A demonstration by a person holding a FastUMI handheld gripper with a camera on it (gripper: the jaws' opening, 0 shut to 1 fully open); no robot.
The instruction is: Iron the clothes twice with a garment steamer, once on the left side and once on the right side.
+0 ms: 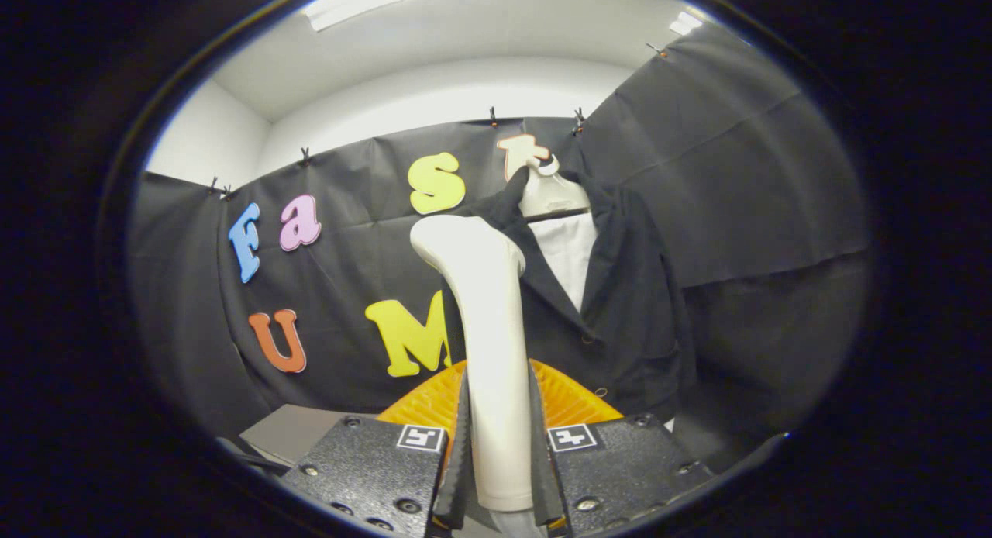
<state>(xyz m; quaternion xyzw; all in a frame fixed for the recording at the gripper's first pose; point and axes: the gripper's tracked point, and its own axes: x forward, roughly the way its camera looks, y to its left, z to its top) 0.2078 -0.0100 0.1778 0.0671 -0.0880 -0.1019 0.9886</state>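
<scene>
The gripper [500, 453] is clenched on the white garment steamer [490, 344], its 2 fingers [460, 453] pressing the handle from left and right. The steamer stands upright between them, its rounded head rising above. An orange ribbed dish-like thing [573, 398] sits just behind the handle; what it holds cannot be told. Beyond and to the right, a dark jacket [620, 321] hangs on a white hanger [547, 193] against the booth's wall, open at the front over a white panel. The steamer's head is beside the jacket's left lapel; whether they touch cannot be told. A grey surface [291, 433] lies near left, with open room above it.
</scene>
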